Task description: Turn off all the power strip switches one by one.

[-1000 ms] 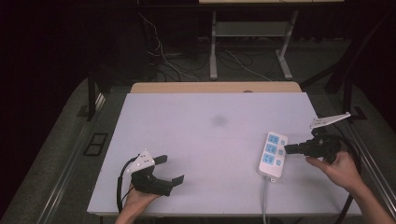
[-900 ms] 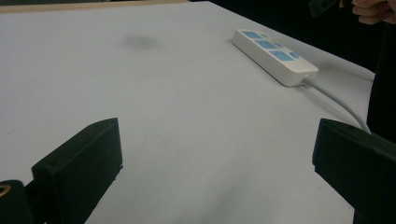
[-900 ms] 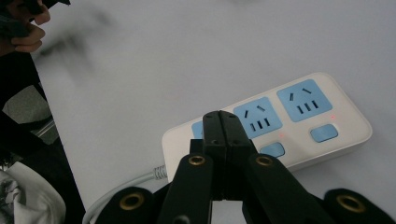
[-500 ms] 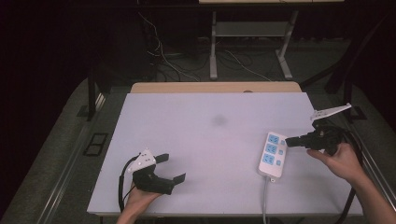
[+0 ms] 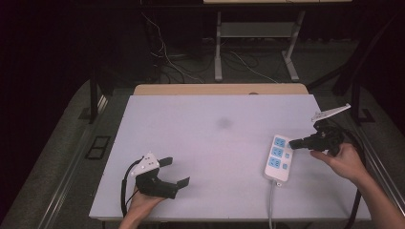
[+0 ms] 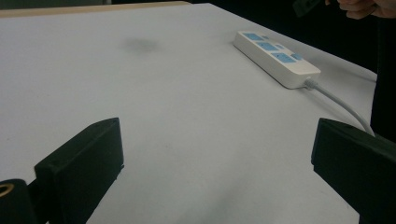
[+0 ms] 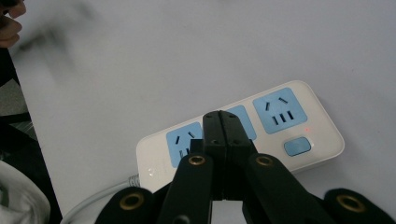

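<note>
Apparently the work is only starting. The white power strip lies flat on the counter near its right edge, red light on, cord trailing toward the person. The right hand-held gripper, jaws pressed together on nothing, hovers at the strip's far end, perhaps aiming for the blue switch. The left hand-held gripper rests well apart, jaws spread wide. Any pressing or moving remains undone.
</note>
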A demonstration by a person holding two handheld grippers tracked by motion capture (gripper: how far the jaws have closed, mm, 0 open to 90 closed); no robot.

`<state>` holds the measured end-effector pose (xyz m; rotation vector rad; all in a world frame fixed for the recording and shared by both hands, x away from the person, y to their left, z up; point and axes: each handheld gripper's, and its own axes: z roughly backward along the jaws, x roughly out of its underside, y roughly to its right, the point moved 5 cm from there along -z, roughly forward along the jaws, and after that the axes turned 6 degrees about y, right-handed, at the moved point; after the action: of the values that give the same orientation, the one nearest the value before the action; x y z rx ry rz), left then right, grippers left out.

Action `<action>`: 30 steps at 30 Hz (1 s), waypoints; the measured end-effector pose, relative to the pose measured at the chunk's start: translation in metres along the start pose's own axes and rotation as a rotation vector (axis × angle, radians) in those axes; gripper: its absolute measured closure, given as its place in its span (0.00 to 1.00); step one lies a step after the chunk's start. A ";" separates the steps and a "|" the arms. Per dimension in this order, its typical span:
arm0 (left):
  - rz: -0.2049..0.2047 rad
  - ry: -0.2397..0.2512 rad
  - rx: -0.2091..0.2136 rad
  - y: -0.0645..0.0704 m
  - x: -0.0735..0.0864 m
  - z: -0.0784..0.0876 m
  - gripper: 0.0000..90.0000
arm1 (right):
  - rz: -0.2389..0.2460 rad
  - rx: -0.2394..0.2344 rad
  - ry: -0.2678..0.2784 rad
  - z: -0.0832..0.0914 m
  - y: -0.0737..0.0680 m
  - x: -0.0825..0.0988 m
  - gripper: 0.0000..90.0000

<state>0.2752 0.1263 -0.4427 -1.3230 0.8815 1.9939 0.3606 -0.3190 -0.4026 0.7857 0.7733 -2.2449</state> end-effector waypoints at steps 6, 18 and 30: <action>-0.001 -0.003 0.000 -0.001 0.000 0.001 0.01 | 0.002 0.003 -0.023 -0.007 0.003 0.002 1.00; 0.001 0.001 -0.003 -0.001 0.000 0.003 0.01 | 0.003 0.009 -0.054 -0.019 0.008 0.009 1.00; -0.001 0.000 -0.002 -0.001 0.000 0.003 0.02 | -0.001 0.019 -0.083 -0.026 0.013 0.015 1.00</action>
<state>0.2743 0.1294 -0.4424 -1.3246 0.8786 1.9949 0.3685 -0.3150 -0.4337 0.6968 0.7149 -2.2731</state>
